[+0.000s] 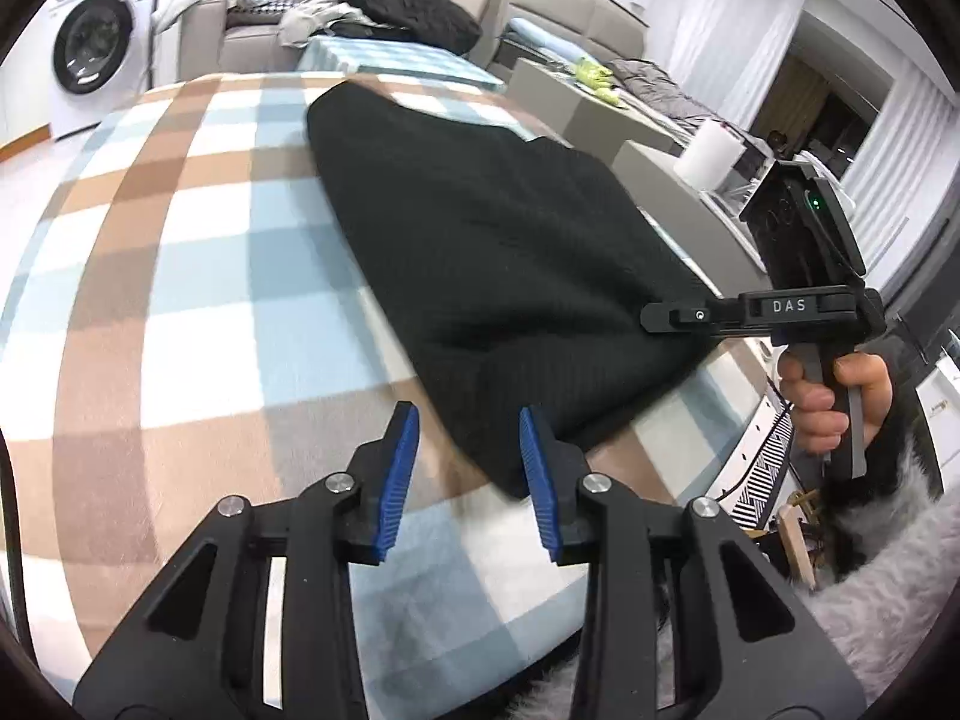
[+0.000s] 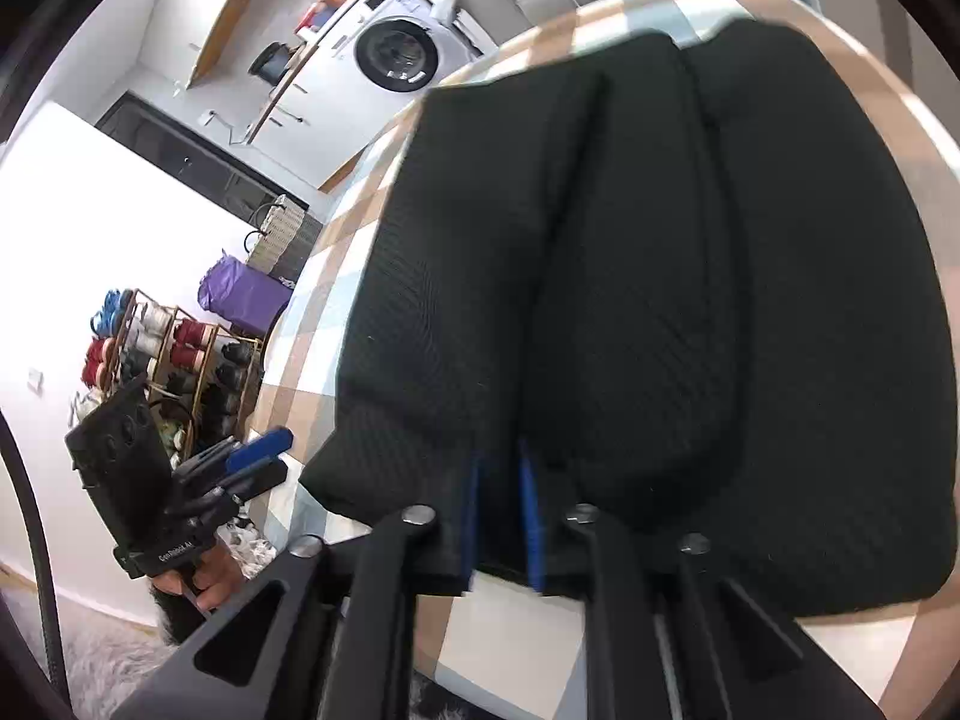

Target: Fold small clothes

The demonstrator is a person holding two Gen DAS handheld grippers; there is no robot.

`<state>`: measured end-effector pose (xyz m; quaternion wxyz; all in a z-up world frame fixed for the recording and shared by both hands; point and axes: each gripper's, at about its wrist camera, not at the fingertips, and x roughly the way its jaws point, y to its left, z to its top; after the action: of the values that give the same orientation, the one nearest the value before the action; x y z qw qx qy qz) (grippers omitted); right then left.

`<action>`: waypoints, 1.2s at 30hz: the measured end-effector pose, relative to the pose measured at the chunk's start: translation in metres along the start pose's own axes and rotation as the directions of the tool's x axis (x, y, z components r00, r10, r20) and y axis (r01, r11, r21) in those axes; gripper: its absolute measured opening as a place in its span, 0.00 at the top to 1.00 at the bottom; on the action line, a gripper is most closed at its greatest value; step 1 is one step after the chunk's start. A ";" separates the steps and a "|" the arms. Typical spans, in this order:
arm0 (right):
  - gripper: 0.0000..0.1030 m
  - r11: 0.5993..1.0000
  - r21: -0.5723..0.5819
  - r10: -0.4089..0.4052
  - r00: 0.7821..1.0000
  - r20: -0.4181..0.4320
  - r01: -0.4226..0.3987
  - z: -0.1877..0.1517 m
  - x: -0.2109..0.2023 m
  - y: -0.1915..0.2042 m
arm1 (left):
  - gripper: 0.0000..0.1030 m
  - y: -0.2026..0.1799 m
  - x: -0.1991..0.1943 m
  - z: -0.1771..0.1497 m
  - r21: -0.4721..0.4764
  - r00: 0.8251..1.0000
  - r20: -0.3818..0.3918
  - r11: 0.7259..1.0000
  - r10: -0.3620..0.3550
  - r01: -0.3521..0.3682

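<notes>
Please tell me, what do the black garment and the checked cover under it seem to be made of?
The black garment looks like a ribbed knit, matte: fine parallel ridges run along it. The checked cover looks like soft fleece or a brushed blanket, matte and slightly fuzzy, though the exact fibre cannot be told.

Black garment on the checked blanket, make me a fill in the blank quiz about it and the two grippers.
1. The black garment lies on a ____ blanket.
2. The right gripper is ____ on the garment's edge.
3. The left gripper has its jaws ____, holding nothing.
4. The white appliance behind the blanket is a ____ machine.

Missing words: checked; shut; open; washing
</notes>
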<state>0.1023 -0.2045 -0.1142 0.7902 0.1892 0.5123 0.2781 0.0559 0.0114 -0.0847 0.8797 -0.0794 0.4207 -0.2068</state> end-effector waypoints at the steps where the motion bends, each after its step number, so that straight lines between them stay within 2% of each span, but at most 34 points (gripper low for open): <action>1: 0.80 1.000 0.013 0.020 1.000 0.019 -0.020 -0.001 -0.005 -0.001 | 0.69 -0.003 0.003 0.004 0.005 1.000 0.000 1.000 -0.006 0.006; 2: 0.76 0.999 0.020 0.031 0.999 0.036 -0.031 -0.003 -0.010 -0.002 | 0.69 -0.006 0.007 0.008 0.006 1.000 0.000 1.000 -0.018 0.018; 3: 0.75 0.999 0.028 0.033 0.998 0.056 -0.035 -0.004 -0.016 -0.004 | 0.69 -0.010 0.013 0.012 0.010 0.999 0.000 0.999 -0.047 0.047; 5: 0.71 0.996 0.073 0.039 0.993 0.112 -0.047 -0.008 -0.033 -0.012 | 0.69 -0.017 0.026 0.018 0.021 0.998 -0.010 0.998 -0.062 0.062; 7: 0.69 0.994 0.102 0.017 0.990 0.142 -0.032 -0.015 -0.045 -0.019 | 0.69 -0.023 0.041 0.022 0.027 0.996 -0.031 0.996 -0.080 0.081; 9: 0.66 0.989 0.144 -0.010 0.990 0.143 -0.010 -0.020 -0.050 -0.027 | 0.69 -0.028 0.052 0.021 0.033 0.992 -0.064 0.994 -0.104 0.107; 13: 0.61 0.971 0.226 0.045 0.991 0.129 -0.073 -0.025 -0.044 -0.039 | 0.69 -0.035 0.057 0.012 0.075 0.992 -0.091 0.992 -0.090 0.096; 16: 0.60 0.970 0.234 0.044 0.994 0.100 -0.066 -0.019 -0.033 -0.044 | 0.69 -0.036 0.056 0.009 0.076 0.989 -0.103 0.991 -0.102 0.110; 18: 0.69 0.970 0.232 0.043 0.993 0.106 -0.067 -0.013 -0.024 -0.043 | 0.69 -0.035 0.054 0.007 0.072 0.989 -0.104 0.991 -0.109 0.117; 19: 0.87 0.974 0.220 0.025 0.994 0.110 -0.049 -0.010 -0.022 -0.040 | 0.69 -0.032 0.050 0.006 0.070 0.988 -0.103 0.990 -0.112 0.119; 20: 0.93 0.978 0.207 0.014 0.993 0.115 -0.038 -0.007 -0.021 -0.037 | 0.69 -0.031 0.048 0.006 0.066 0.988 -0.101 0.990 -0.114 0.121; 24: 0.93 0.984 0.127 0.101 0.980 0.170 -0.123 -0.012 -0.046 -0.021 | 0.69 -0.024 0.033 0.013 0.035 0.988 -0.071 0.990 -0.136 0.139; 26: 0.93 0.986 0.140 0.074 0.988 0.133 -0.093 -0.019 -0.048 -0.026 | 0.68 -0.022 0.027 0.018 0.028 0.988 -0.045 0.988 -0.148 0.150; 27: 0.93 0.988 0.141 0.047 0.994 0.100 -0.061 -0.022 -0.045 -0.031 | 0.64 -0.019 0.024 0.020 0.026 0.987 -0.032 0.987 -0.157 0.158; 29: 0.90 0.987 0.139 -0.079 0.997 0.028 0.074 -0.024 -0.032 -0.036 | 0.61 -0.018 0.027 0.025 0.026 0.987 -0.023 0.987 -0.158 0.159; 30: 0.88 0.989 0.137 -0.065 0.997 0.038 0.059 -0.023 -0.033 -0.036 | 0.61 -0.020 0.031 0.027 0.031 0.987 -0.027 0.987 -0.159 0.160; 31: 0.81 0.990 0.130 -0.062 0.996 0.057 0.054 -0.022 -0.037 -0.033 | 0.61 -0.021 0.035 0.027 0.035 0.986 -0.033 0.986 -0.164 0.165; 32: 0.69 0.991 0.112 -0.084 0.993 0.087 0.074 -0.018 -0.045 -0.029 | 0.61 -0.022 0.039 0.026 0.038 0.985 -0.043 0.984 -0.170 0.171; 33: 0.64 0.991 0.095 -0.105 0.988 0.117 0.094 -0.016 -0.052 -0.026 | 0.61 -0.024 0.045 0.024 0.039 0.982 -0.059 0.983 -0.177 0.180; 36: 0.61 0.991 0.070 -0.124 0.972 0.201 0.112 0.002 -0.065 -0.021 | 0.61 -0.033 0.063 0.015 0.064 0.980 -0.131 0.985 -0.149 0.158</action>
<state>0.0888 -0.2621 -0.0797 0.8480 0.2088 0.4465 0.1946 0.0934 -0.0466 -0.1092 0.8351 -0.0658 0.4600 -0.2943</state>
